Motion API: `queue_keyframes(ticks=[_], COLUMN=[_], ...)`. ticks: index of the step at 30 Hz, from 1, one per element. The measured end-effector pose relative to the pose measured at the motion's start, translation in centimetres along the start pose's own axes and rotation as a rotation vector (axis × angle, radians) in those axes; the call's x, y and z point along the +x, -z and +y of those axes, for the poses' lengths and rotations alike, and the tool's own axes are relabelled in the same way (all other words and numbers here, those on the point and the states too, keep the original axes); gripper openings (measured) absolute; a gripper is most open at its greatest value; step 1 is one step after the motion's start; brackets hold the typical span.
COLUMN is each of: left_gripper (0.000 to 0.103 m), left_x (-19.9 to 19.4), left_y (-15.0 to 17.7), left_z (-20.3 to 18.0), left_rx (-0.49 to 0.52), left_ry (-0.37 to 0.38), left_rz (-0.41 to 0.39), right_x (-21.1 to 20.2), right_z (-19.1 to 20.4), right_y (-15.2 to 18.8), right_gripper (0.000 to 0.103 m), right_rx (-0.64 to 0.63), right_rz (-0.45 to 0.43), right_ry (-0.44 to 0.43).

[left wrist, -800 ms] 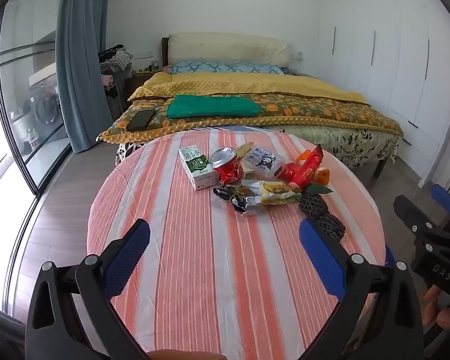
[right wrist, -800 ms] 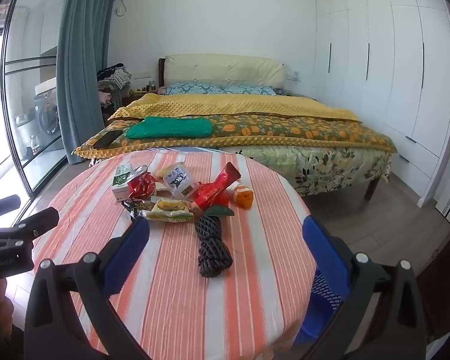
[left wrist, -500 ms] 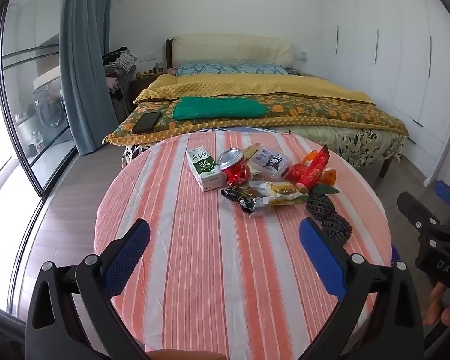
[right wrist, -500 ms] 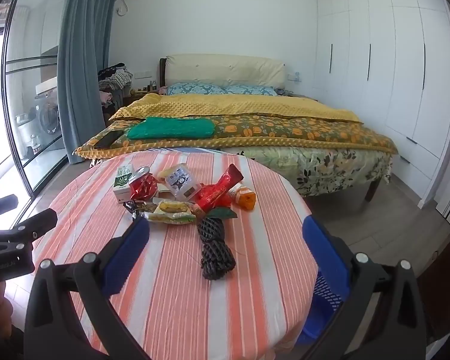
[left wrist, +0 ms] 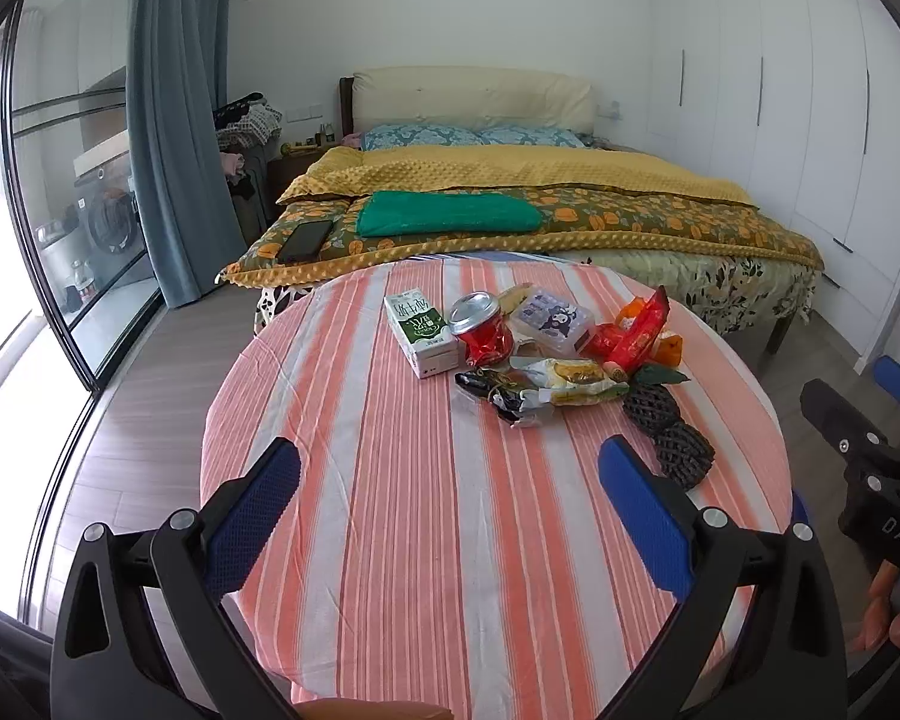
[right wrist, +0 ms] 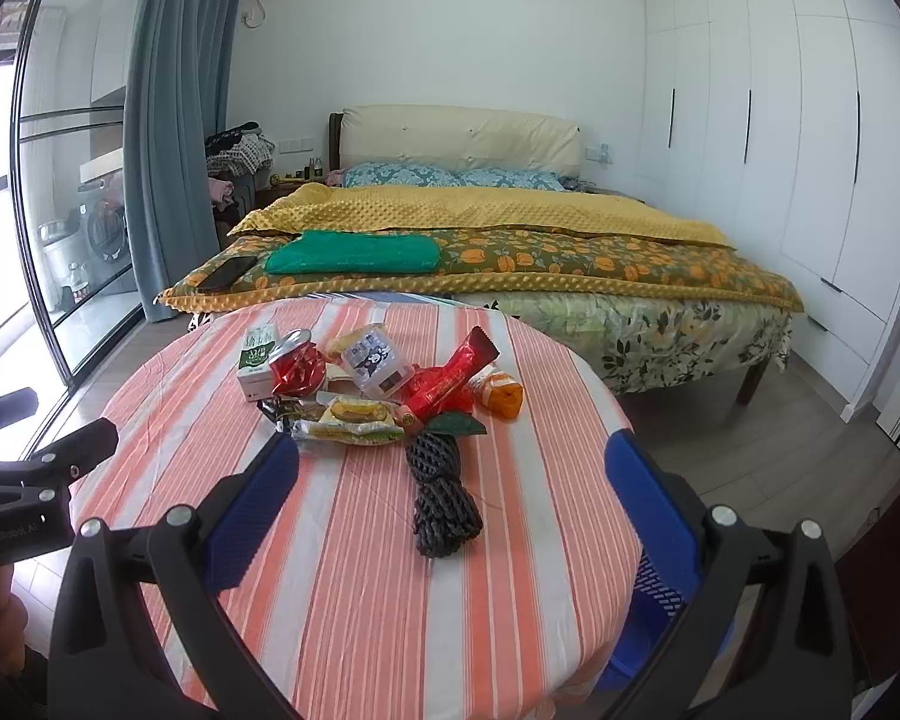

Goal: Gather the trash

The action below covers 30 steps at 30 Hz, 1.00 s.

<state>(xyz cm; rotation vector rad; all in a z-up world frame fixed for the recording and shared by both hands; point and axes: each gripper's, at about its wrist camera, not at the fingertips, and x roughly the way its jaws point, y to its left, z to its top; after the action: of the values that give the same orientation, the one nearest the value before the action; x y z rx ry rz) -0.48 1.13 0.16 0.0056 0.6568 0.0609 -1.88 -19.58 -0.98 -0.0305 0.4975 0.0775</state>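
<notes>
A heap of trash lies on the round striped table (left wrist: pixel 426 540) (right wrist: pixel 354 600): a green-and-white milk carton (left wrist: pixel 421 331) (right wrist: pixel 257 360), a crushed red can (left wrist: pixel 483 330) (right wrist: pixel 294 363), a clear snack tub (left wrist: pixel 549 319) (right wrist: pixel 373 363), red wrappers (left wrist: pixel 636 333) (right wrist: pixel 450 381), a yellow wrapper (left wrist: pixel 573 381) (right wrist: pixel 354 417) and black foam netting (left wrist: pixel 669 435) (right wrist: pixel 441 495). My left gripper (left wrist: pixel 450 510) is open over the near part of the table, short of the heap. My right gripper (right wrist: pixel 450 510) is open too, its jaws either side of the netting but nearer me.
A bed (left wrist: pixel 510 204) with a yellow blanket, a green cloth and a phone stands behind the table. White wardrobes (right wrist: pixel 810 150) line the right wall. A blue basket (right wrist: pixel 660 618) sits below the table's right edge. Glass doors and a curtain are at the left.
Both views have drifted slightly, so the heap sits a little further right and lower in the left wrist view. Both grippers stay open with nothing taken hold of.
</notes>
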Motion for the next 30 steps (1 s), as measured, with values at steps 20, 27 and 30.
queue_keyframes(ticks=[20, 27, 30], left_gripper=[0.099, 0.099, 0.099], left_x=[-0.25, -0.17, -0.17], left_y=[-0.15, -0.07, -0.1], left_z=[0.2, 0.02, 0.03], left_rx=[0.006, 0.008, 0.01], left_ry=[-0.014, -0.02, -0.021], left_rz=[-0.008, -0.011, -0.012], right_x=[-0.08, -0.13, -0.17], right_z=[0.1, 0.14, 0.13], right_y=[-0.03, -0.04, -0.04], right_gripper=[0.098, 0.098, 0.098], right_rx=[0.001, -0.003, -0.003], right_rz=[-0.006, -0.008, -0.009], right_ry=[-0.009, -0.011, -0.012])
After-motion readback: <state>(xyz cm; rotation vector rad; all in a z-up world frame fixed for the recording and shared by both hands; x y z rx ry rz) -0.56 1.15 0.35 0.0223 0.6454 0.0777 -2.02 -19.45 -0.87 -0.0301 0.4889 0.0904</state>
